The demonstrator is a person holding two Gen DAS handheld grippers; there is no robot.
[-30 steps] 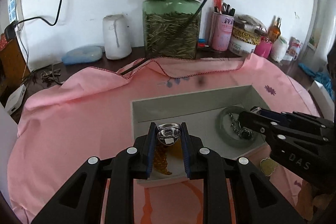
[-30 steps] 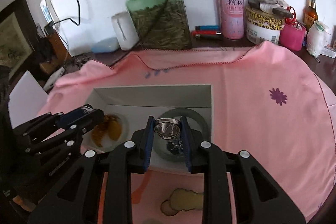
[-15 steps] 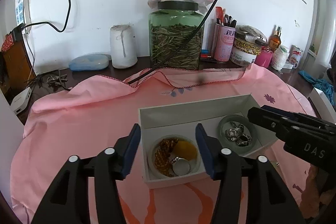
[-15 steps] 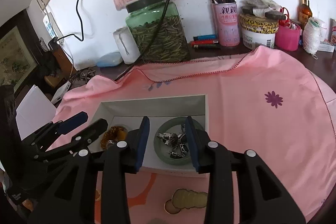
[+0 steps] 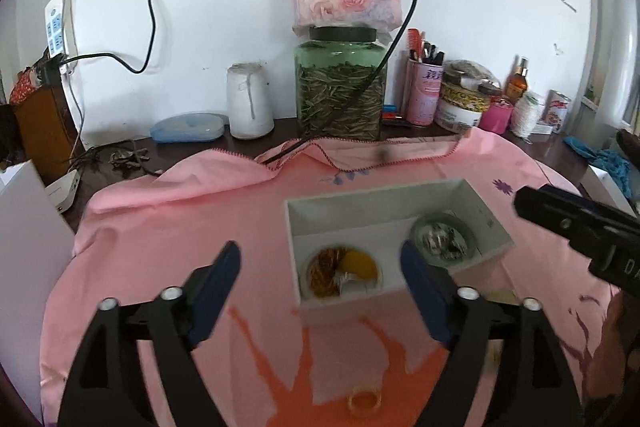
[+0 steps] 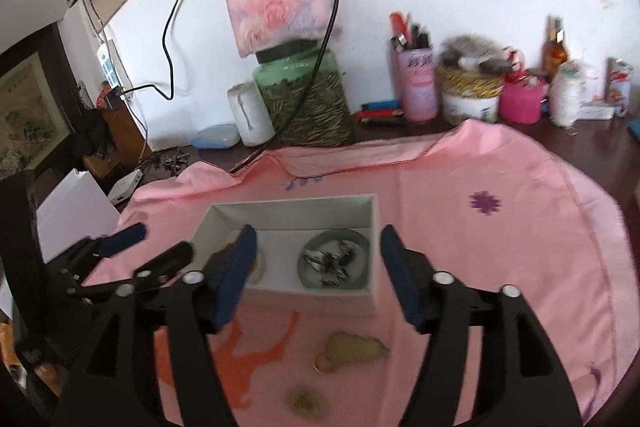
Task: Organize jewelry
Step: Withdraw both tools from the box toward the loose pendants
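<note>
above the pink cloth [image 5: 168, 227], left gripper [image 5: 320, 267] and right gripper [image 6: 316, 251] are hovering level, jaws spread wide and empty, facing the white box [image 6: 372, 223] holding the jewelry dishes [image 6: 360, 267].

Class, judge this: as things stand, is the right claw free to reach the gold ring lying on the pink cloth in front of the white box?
Probably yes. The right claw is open and empty, and the gold ring lies uncovered on the pink cloth, outside the white box, with nothing between them.

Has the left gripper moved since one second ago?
Yes. The left gripper, then shut over the white box, has opened and pulled back and up from it.
</note>
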